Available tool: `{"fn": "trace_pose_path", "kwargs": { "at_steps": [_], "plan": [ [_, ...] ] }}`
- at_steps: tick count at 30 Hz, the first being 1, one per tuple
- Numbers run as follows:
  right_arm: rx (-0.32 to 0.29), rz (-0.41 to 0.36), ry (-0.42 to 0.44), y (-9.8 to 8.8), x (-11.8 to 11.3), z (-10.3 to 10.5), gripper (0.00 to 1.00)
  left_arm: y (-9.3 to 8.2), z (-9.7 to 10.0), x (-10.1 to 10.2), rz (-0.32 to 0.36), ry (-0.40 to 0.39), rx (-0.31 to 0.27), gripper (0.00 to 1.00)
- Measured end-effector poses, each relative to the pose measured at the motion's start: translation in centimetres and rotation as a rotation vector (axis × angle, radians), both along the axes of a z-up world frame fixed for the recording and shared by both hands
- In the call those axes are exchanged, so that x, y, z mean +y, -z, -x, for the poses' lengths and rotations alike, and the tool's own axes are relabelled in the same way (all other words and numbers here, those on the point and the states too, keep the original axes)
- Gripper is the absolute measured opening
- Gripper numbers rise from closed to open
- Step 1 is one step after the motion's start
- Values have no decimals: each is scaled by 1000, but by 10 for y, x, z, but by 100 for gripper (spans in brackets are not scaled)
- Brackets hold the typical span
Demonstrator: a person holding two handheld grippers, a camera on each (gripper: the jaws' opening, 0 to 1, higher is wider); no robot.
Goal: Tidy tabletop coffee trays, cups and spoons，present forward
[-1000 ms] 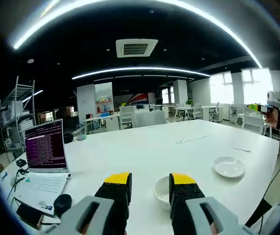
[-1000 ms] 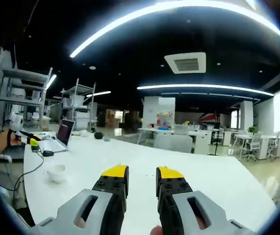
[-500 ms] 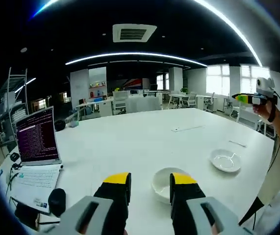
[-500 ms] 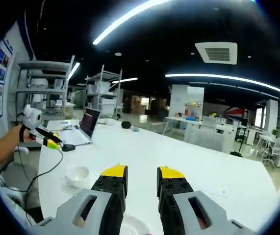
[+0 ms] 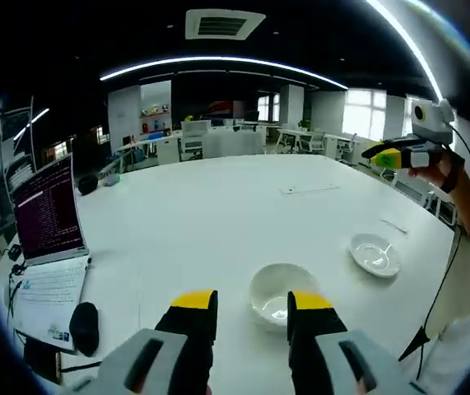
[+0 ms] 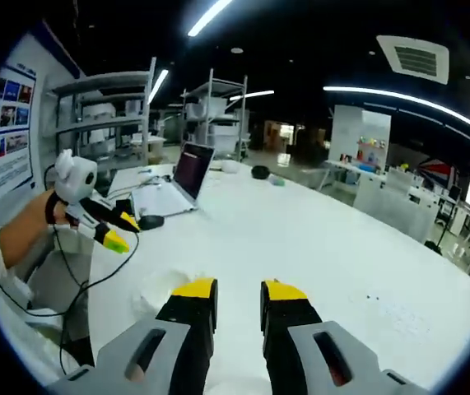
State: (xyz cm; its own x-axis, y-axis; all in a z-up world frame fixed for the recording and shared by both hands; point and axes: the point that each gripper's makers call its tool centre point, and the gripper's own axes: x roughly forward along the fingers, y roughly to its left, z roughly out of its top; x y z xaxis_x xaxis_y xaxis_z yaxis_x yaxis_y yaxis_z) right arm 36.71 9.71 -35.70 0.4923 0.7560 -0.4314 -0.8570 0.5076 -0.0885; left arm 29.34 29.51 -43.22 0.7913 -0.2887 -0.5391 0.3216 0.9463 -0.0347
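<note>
Your left hand-held gripper [image 5: 251,306] hovers with its jaws apart and empty over the white surface [image 5: 218,214], just near of the round white ceramic cup [image 5: 280,295]. The small white saucer [image 5: 374,254] with a spoon lies further right. An open laptop [image 5: 45,239] sits far left. Your right hand-held gripper [image 6: 239,295] is also parted, holding nothing.

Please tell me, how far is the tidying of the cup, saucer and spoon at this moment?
Nothing looks done yet. The white cup stands alone on the white table, apart from the saucer, and a spoon lies further out. Nothing is in hand: the left claw is open just before the cup, and the right claw is open and holds nothing. All gathering and presenting forward is left.
</note>
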Motion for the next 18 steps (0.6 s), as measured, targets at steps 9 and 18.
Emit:
{"fn": "trace_pose_path", "kwargs": {
  "at_steps": [9, 18],
  "plan": [
    [168, 165, -95, 40, 49, 8, 19, 13, -6, -7, 25, -8, 83, 36],
    [227, 309, -134, 78, 76, 26, 19, 28, -16, -13, -21, 14, 174, 36]
  ]
}}
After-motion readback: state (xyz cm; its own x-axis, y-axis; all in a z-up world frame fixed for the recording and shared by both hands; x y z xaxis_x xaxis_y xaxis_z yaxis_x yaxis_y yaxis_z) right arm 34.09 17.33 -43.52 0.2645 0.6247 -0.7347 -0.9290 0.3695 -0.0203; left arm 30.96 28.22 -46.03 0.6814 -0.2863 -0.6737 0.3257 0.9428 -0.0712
